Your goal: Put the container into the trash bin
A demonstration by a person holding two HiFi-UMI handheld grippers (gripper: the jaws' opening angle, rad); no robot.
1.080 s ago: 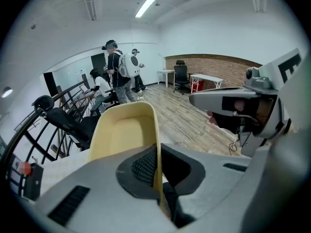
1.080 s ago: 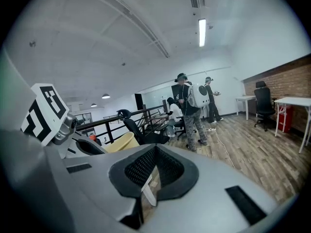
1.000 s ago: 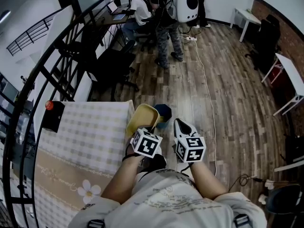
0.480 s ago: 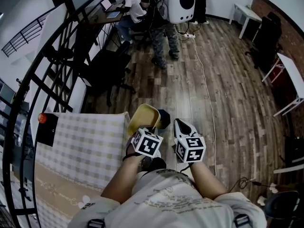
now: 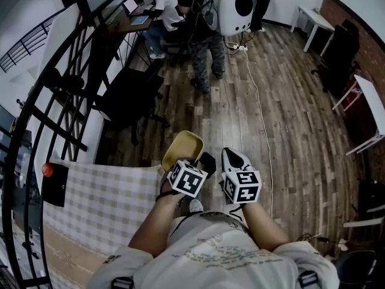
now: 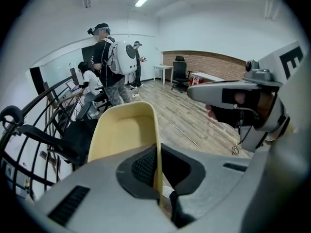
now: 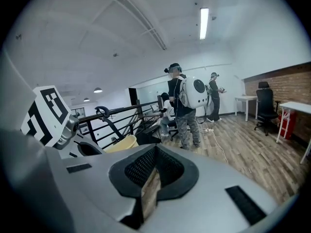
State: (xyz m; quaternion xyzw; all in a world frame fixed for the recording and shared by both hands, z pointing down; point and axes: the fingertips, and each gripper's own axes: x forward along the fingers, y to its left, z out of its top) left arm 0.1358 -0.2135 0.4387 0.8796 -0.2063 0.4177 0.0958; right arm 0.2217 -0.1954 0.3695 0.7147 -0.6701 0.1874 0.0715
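Yellow container [image 5: 182, 147] stays clamped by its rim in the left tool [image 5: 190, 161], now over the wooden floor [image 5: 240, 113], beyond the checked tabletop [image 5: 102, 203]. The right tool [image 5: 232, 156] alongside is closed and empty.

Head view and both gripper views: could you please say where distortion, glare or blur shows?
Head view: fisheye bows the black metal railing. Left gripper view: dark round vignette, pale yellow plastic container sharp. Right gripper view: ceiling strip light glares white.
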